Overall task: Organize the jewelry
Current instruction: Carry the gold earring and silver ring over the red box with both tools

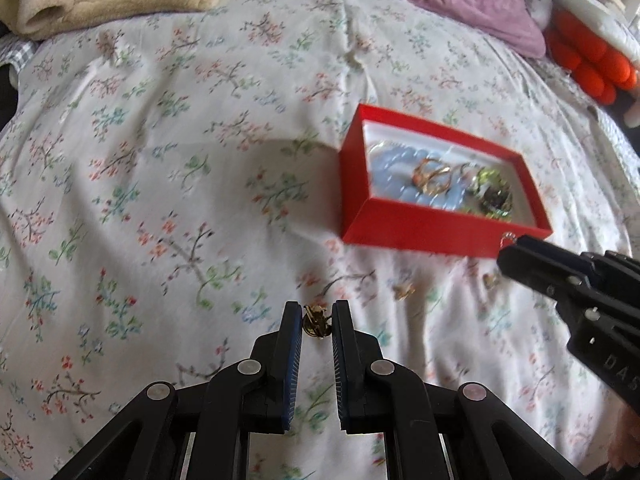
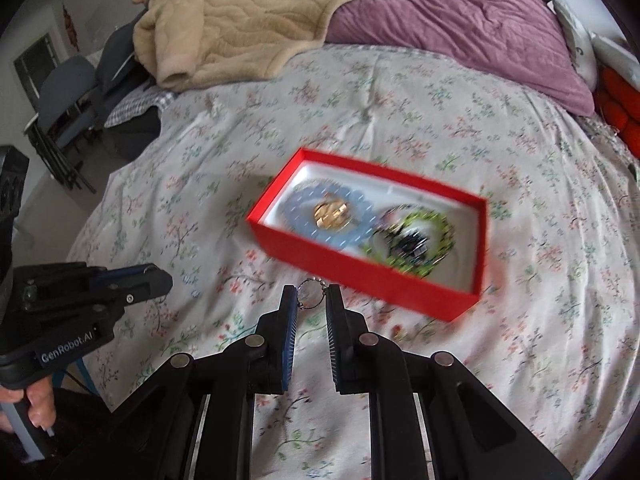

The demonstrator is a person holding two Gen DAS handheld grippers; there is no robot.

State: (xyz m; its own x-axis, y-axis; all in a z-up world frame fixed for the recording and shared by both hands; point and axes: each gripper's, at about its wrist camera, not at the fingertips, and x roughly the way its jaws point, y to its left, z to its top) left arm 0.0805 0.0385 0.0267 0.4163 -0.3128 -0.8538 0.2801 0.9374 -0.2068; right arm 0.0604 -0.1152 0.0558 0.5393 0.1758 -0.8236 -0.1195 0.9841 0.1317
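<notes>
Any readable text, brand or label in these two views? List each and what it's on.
"GenRobot.AI": white print on the side of the black left gripper, seen in the right wrist view.
"DAS": partial white letters on the body of the black right gripper, cut off at the left wrist view's edge.
Red cardboard jewelry box: no print visible.

jewelry in red box motion-blurred, orange object cut off at edge

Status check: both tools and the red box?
Left tool shut on gold earring. Right tool shut on silver ring. Red box open, holding jewelry. Path clear.
</notes>
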